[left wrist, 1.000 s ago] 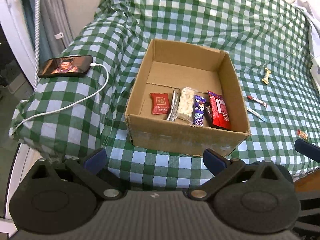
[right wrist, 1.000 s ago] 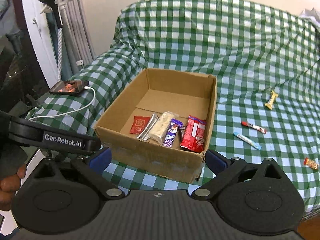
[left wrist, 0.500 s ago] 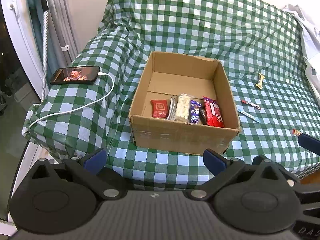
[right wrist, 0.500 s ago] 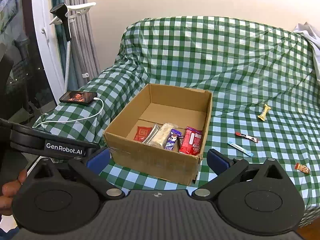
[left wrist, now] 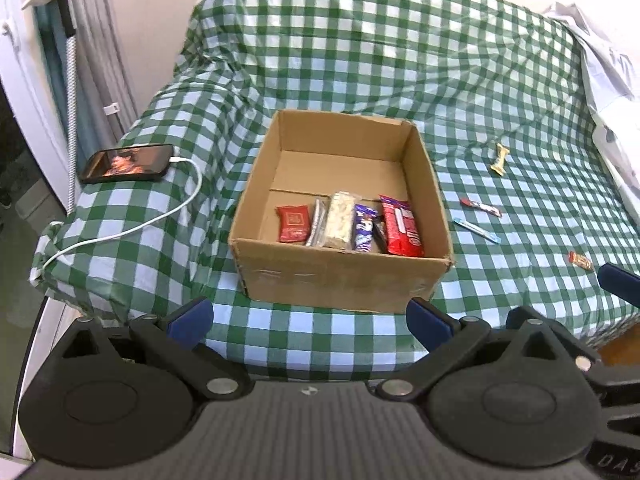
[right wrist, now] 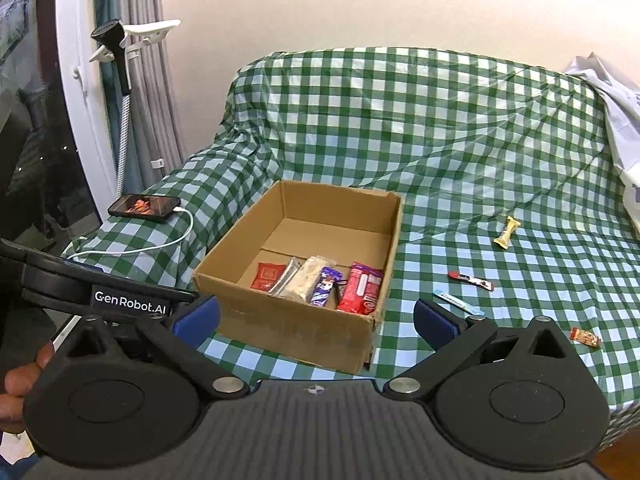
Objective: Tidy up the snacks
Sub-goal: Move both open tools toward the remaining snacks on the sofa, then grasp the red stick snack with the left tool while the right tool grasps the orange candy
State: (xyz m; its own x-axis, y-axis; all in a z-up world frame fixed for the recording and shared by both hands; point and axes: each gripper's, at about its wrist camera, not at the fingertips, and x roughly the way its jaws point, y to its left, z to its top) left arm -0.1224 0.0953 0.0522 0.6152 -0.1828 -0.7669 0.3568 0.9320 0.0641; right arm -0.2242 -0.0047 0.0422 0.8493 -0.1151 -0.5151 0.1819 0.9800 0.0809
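While both grippers hang back off the near edge of the green-and-white checked cloth [left wrist: 360, 60], the open brown cardboard box [left wrist: 340, 280] sits at centre with five wrapped snacks lined along its near wall: a red square packet [left wrist: 293, 223], a silver sachet [left wrist: 316, 222], a pale bar [left wrist: 340, 220], a purple wrapper [left wrist: 365, 227] and a red pack [left wrist: 401, 227]. At 3 o'clock of it four loose sweets lie well apart, a yellow one [right wrist: 507, 232], a red-and-black stick [right wrist: 471, 280], a blue stick [right wrist: 459, 303] and an orange one [right wrist: 585, 337]. The left gripper [left wrist: 308, 316] and right gripper [right wrist: 316, 314] are spread wide, holding nothing, and "GenRobot.AI" reads white on the left one's black side; the wrapper print is too small to read.
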